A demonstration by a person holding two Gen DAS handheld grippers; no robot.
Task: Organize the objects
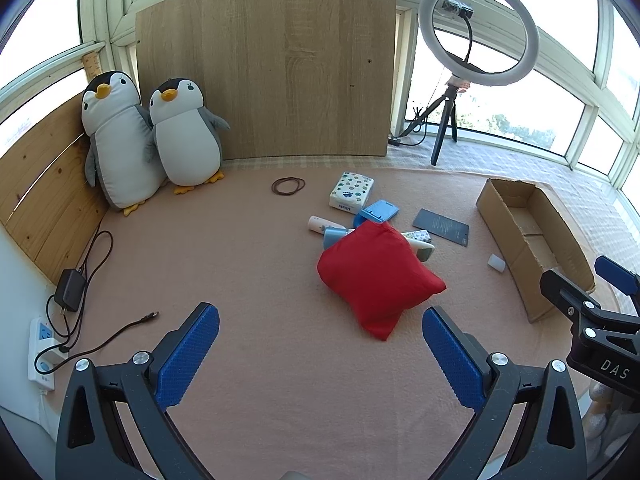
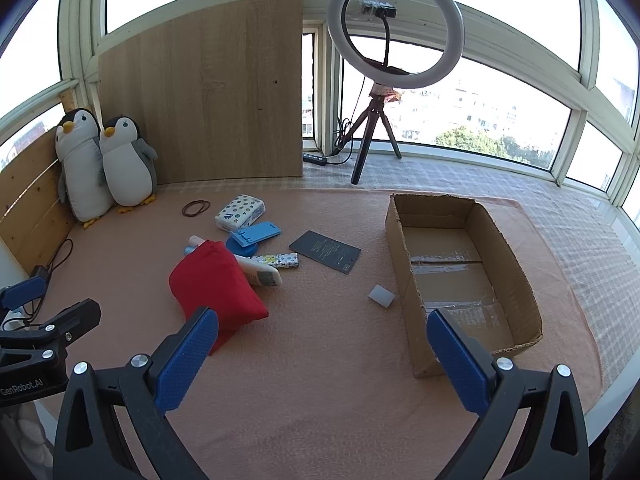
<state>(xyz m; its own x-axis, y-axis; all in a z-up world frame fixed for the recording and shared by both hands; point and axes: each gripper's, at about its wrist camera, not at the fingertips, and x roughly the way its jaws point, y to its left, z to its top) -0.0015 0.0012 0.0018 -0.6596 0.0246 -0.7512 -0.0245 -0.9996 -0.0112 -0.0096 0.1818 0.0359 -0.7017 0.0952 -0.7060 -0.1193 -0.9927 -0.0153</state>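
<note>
Clutter sits mid-blanket: red pouch over a white tube, tissue pack beyond, cardboard box empty at right. Left gripper and right gripper both hover spread wide, holding nothing.

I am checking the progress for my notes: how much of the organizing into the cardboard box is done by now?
Nothing looks done: the cardboard box is empty. Nothing is in hand: the left gripper and right gripper are both open. Left on the blanket: the red pouch, tissue pack, blue stand, dark card, hair ties, white block and tubes.
</note>
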